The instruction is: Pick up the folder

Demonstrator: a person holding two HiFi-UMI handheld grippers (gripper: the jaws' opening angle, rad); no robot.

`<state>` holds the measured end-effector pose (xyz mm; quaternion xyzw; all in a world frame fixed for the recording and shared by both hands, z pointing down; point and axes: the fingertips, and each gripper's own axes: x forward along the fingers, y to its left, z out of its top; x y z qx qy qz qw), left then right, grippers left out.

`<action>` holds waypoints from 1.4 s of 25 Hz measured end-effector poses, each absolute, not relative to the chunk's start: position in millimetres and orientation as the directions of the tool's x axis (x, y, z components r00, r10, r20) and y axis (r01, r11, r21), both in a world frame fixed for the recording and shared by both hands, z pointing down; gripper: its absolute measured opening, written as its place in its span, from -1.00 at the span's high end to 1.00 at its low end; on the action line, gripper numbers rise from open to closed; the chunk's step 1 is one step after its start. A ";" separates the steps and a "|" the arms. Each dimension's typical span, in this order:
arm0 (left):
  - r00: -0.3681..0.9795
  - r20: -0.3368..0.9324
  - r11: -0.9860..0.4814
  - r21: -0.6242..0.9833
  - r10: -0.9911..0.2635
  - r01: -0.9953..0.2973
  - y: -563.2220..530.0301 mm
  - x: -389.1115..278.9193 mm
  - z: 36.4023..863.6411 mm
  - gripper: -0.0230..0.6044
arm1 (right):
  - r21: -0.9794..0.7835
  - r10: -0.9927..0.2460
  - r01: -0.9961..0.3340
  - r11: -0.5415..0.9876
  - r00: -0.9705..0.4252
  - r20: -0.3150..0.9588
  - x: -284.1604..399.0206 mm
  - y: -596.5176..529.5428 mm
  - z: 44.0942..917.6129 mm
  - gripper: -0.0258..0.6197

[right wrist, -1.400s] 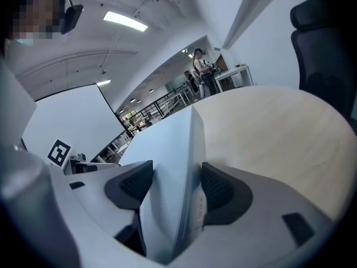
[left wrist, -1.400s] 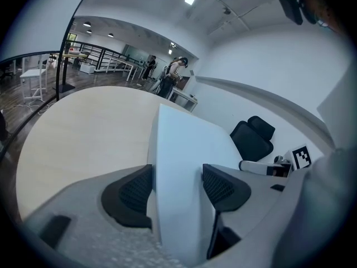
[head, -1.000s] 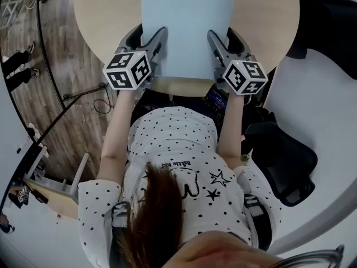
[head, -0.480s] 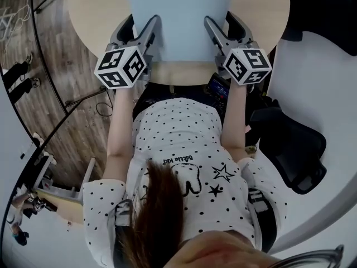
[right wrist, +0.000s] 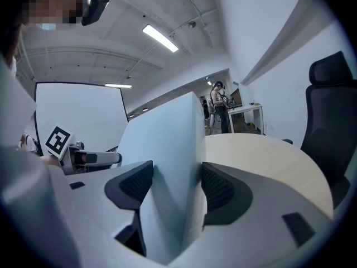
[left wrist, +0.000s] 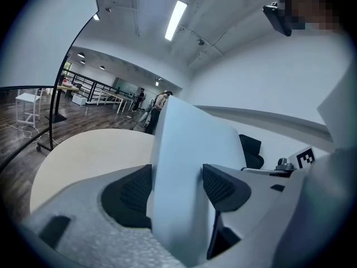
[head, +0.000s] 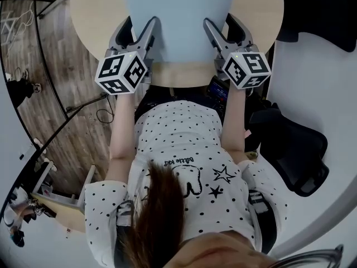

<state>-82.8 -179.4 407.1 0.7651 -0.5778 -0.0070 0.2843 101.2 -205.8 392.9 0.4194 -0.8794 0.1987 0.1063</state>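
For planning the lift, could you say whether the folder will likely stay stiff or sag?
The folder looks thin edge-on between the jaws, so probably light and somewhat floppy. Held only at its two side edges, its middle may sag.

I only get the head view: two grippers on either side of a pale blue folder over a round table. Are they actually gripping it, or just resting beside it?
Observer: Gripping. The left gripper view shows the left gripper with its jaws closed on the folder, one pad on each face.
Operator: And the other one?
Observer: Same. The right gripper pinches the folder's opposite edge between its pads.
Operator: Is anyone else in the room?
Observer: Yes. The right gripper view shows a person standing far beyond the table.
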 end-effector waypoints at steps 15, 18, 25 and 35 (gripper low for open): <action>0.296 0.234 -0.181 0.413 -0.926 -0.893 -170.9 -83.7 364.0 0.03 | -0.234 -0.719 -0.768 0.597 -0.641 0.269 100.5 -200.3 352.8 0.10; 0.288 0.217 -0.180 0.410 -0.933 -0.894 -170.6 -84.8 355.7 0.03 | -0.224 -0.721 -0.764 0.605 -0.646 0.253 99.6 -201.0 344.3 0.10; 0.275 0.179 -0.185 0.399 -0.945 -0.898 -168.3 -81.1 336.8 0.03 | -0.208 -0.723 -0.753 0.624 -0.657 0.213 102.9 -201.3 326.6 0.10; 0.266 0.120 -0.202 0.387 -0.957 -0.900 -171.8 -85.0 310.2 0.03 | -0.191 -0.737 -0.754 0.628 -0.656 0.164 100.5 -203.8 304.5 0.10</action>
